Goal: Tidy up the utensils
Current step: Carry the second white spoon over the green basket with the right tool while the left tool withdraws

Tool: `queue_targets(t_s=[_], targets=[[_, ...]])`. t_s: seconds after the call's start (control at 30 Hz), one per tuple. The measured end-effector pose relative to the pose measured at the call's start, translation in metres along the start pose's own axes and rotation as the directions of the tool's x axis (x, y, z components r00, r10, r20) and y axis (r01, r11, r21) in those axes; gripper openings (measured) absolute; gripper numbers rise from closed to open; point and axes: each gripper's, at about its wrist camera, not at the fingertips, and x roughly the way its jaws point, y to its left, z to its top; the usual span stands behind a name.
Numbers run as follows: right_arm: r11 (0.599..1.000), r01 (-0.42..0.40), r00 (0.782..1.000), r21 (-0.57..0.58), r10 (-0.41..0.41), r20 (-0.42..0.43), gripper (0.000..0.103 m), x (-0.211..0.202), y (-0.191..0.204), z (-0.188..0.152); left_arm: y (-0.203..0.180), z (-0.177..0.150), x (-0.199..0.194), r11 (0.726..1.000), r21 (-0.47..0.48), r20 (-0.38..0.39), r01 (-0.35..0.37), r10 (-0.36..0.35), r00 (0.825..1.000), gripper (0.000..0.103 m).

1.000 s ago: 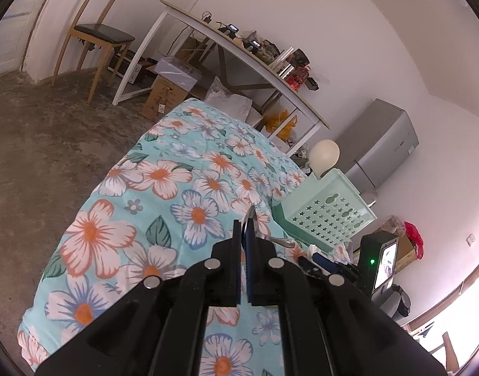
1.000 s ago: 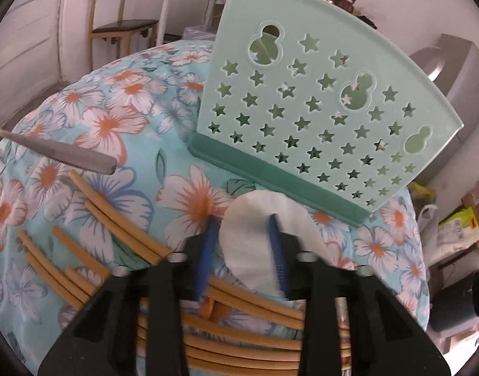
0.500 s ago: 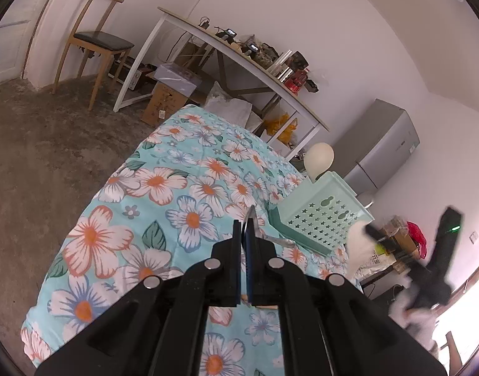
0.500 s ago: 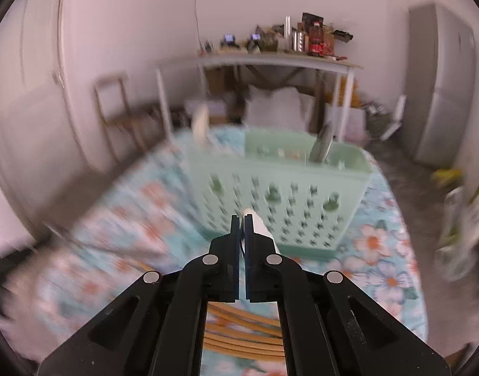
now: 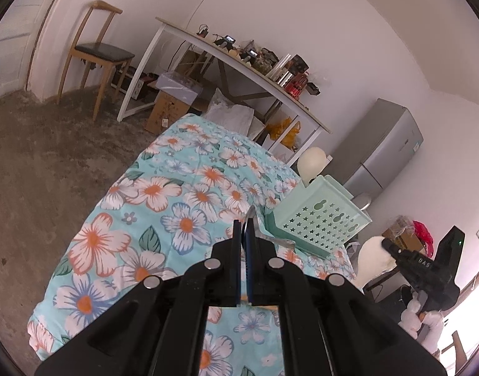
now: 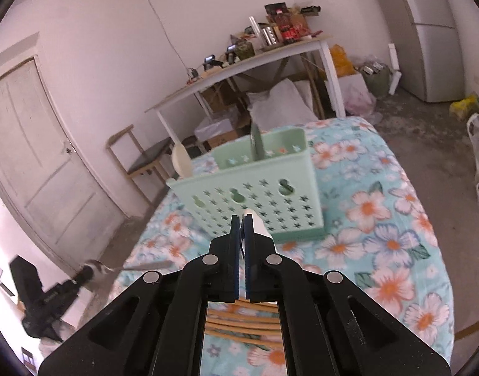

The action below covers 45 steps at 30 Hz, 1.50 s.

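My right gripper (image 6: 242, 219) is shut on a white spoon (image 6: 259, 223), held in the air in front of the green star-holed basket (image 6: 255, 194). In the left wrist view that gripper (image 5: 388, 244) shows at the right with the spoon's bowl (image 5: 374, 257) sticking out. My left gripper (image 5: 245, 225) is shut on a thin metal utensil (image 5: 251, 214), seen edge-on; from the right wrist it (image 6: 83, 274) hangs at lower left with the utensil (image 6: 145, 266) pointing toward the table. A cream spoon (image 6: 181, 159) and a metal utensil (image 6: 256, 141) stand in the basket. Several wooden chopsticks (image 6: 242, 319) lie below my right gripper.
The basket (image 5: 321, 219) stands on a table under a floral cloth (image 5: 151, 219). Beyond it are a white desk (image 6: 239, 62) loaded with clutter, a wooden chair (image 5: 95, 53), cardboard boxes, a grey fridge (image 5: 383, 147) and a door (image 6: 29, 144).
The right gripper closed on the white spoon, lifted it off the cloth above the chopsticks and rolled level toward the basket. The left gripper rose slightly, still gripping the metal utensil.
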Motion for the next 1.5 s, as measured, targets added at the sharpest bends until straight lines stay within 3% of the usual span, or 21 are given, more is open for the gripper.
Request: queue_targets(t_s=[0.37,0.83,0.97,1.17,1.3,1.5], targets=[[0.991,0.07,0.997,-0.117,-0.068,0.025,0.002,-0.014,-0.001,-0.012,-0.025,0.007,-0.015,0.998,0.056,0.057,-0.028,0.025,0.998,0.001],[0.995,-0.021,0.992,-0.096,0.033,0.125,0.001,-0.058,-0.005,0.007,-0.097,0.076,-0.028,0.972,0.235,0.232,0.012,-0.068,0.97,0.001],[0.995,-0.063,0.985,-0.082,0.075,0.153,0.001,-0.071,-0.007,0.011,-0.119,0.092,-0.015,0.951,0.308,0.259,-0.02,-0.064,0.964,0.001],[0.992,-0.086,0.98,-0.094,0.101,0.17,0.001,-0.079,-0.004,0.011,-0.142,0.106,0.027,0.912,0.404,0.216,-0.073,-0.018,0.976,0.001],[0.991,-0.09,0.979,-0.098,0.107,0.175,0.001,-0.08,-0.005,0.01,-0.161,0.108,0.056,0.854,0.497,0.206,-0.153,0.056,0.977,0.001],[0.99,-0.088,0.979,-0.109,0.106,0.173,0.001,-0.077,-0.005,0.007,-0.178,0.108,0.09,0.797,0.576,0.154,-0.183,0.114,0.981,0.002]])
